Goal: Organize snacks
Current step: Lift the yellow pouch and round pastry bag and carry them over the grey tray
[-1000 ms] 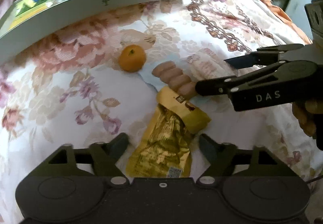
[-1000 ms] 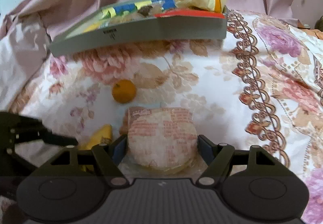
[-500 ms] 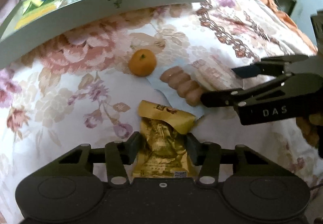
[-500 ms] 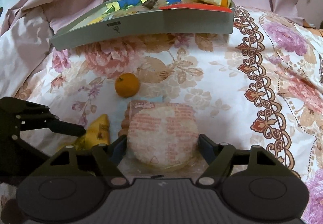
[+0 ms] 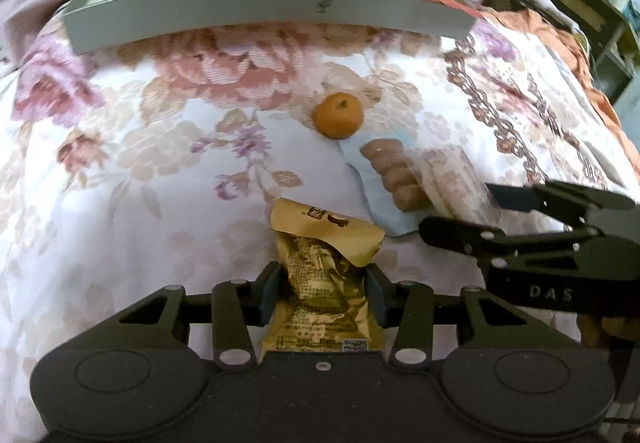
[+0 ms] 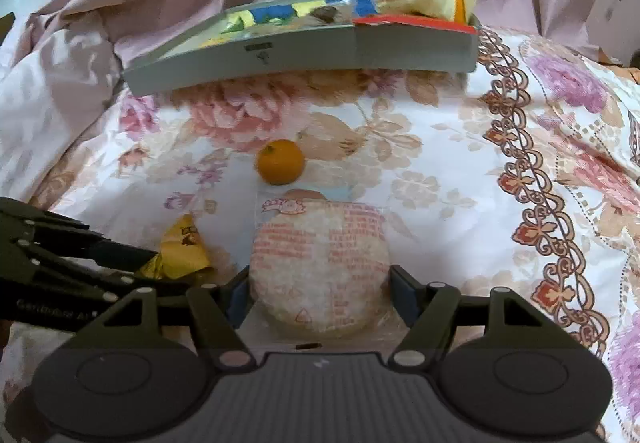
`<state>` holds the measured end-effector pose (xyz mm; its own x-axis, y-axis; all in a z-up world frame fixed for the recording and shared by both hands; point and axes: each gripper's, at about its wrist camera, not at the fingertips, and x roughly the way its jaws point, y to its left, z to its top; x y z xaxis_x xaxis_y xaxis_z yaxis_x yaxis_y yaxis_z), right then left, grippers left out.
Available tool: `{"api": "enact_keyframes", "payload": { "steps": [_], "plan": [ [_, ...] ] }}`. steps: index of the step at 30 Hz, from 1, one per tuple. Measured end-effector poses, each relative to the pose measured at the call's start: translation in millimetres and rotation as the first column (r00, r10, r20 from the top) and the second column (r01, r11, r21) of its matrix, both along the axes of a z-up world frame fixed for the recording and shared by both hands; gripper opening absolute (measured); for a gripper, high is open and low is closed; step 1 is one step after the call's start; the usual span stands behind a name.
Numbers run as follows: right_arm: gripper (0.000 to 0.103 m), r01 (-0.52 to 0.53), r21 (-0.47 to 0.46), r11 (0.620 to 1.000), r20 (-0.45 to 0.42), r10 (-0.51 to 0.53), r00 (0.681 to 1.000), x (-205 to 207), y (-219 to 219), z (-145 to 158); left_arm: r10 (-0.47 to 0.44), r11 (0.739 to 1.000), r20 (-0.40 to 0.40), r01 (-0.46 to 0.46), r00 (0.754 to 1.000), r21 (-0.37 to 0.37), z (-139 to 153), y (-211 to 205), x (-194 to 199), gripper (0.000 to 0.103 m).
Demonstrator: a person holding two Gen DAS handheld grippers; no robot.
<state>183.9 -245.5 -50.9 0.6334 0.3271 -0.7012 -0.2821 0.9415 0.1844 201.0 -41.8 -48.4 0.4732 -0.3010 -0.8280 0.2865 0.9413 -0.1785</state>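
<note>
One gold snack packet [image 5: 324,283], one round rice cake pack [image 6: 320,267], one orange [image 5: 338,120], one grey tray [image 5: 264,27] at 12 o'clock on the bed. Left tool [image 5: 324,293], angled down, just closed onto the gold packet. Right tool [image 6: 320,293], jaws just narrowing, hugs the rice cake. Only the left view shows the sausage-like pack [image 5: 396,179].

"DAS" on the right claw [image 5: 456,215], fine print on the gold snack packet [image 5: 324,275] unreadable
</note>
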Motion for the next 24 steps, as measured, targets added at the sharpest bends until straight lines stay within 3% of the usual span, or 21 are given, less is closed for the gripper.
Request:
{"api": "enact_keyframes", "payload": {
  "steps": [5,13,24],
  "plan": [
    [0.073,-0.021,0.014,1.000,0.015,0.020,1.000,-12,8,1,0.084,0.995,-0.005,-0.084,0.996,-0.053,1,16,-13,0.047],
    [0.073,-0.062,-0.023,0.998,0.111,0.064,0.992,-41,25,5,0.212,0.968,0.058,-0.202,0.976,-0.146,7,39,-43,0.047],
    [0.073,-0.041,-0.069,0.997,0.301,0.060,0.952,-86,39,16,0.216,0.959,0.153,-0.180,0.964,-0.217,21,42,-56,0.047]
  ]
}}
